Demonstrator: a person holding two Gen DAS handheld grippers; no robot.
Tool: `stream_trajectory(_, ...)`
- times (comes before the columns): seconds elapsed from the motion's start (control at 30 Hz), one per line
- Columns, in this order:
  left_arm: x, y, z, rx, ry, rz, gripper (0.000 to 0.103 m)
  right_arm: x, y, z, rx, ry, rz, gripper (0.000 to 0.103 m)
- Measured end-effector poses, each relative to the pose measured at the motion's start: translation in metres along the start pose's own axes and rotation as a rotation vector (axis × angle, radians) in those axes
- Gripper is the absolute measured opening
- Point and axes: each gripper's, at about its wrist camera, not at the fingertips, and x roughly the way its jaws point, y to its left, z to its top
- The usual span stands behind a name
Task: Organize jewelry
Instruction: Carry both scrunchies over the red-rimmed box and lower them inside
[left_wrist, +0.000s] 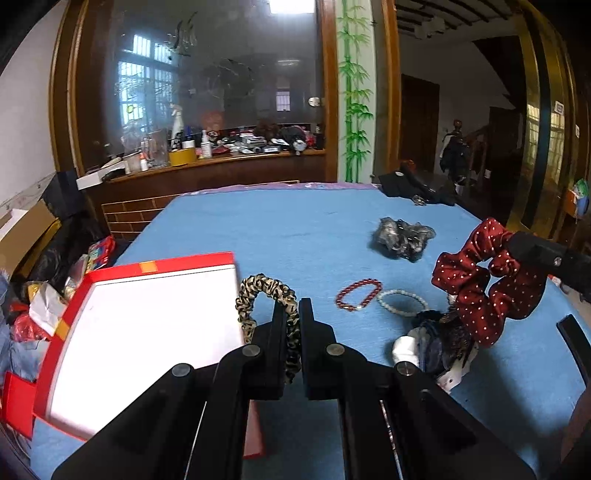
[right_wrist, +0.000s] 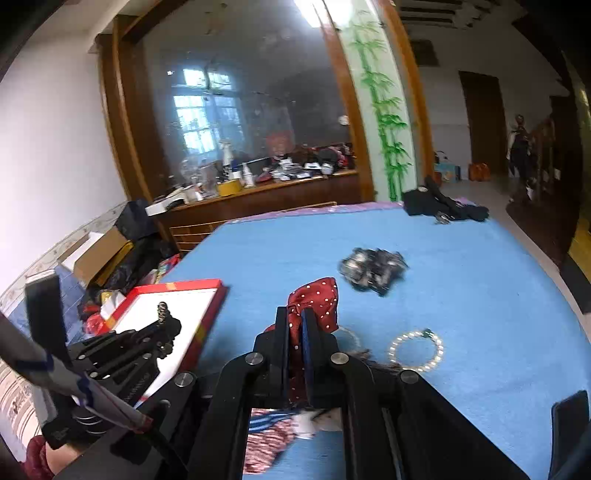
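Observation:
My left gripper (left_wrist: 292, 310) is shut on a leopard-print scrunchie (left_wrist: 258, 295) and holds it just right of the red box with a white inside (left_wrist: 147, 325). My right gripper (right_wrist: 295, 317) is shut on a dark red polka-dot scrunchie (right_wrist: 317, 301), lifted above the blue cloth; it also shows in the left wrist view (left_wrist: 484, 284). On the cloth lie a red bead bracelet (left_wrist: 358, 295), a pale pearl bracelet (left_wrist: 402, 302), which also shows in the right wrist view (right_wrist: 415, 349), and a grey-black scrunchie (left_wrist: 402, 239). The left gripper (right_wrist: 164, 325) hovers over the box (right_wrist: 207, 317).
A pile of more hair ties (left_wrist: 439, 343) lies under the red scrunchie. A black cloth item (left_wrist: 413, 186) lies at the far edge of the blue-covered table (left_wrist: 277, 221). Clutter and boxes (left_wrist: 44, 280) sit left of the table. A crowded wooden counter (left_wrist: 221, 155) stands behind.

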Motion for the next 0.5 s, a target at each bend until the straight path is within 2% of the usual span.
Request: stream_trajectory(0.5, -0.031, 0.070, -0.004, -0.056, -0.017, 0.098, 0.006, 0.035, 0.087, 0.017, -0.115, 0.096, 0.138, 0.008)
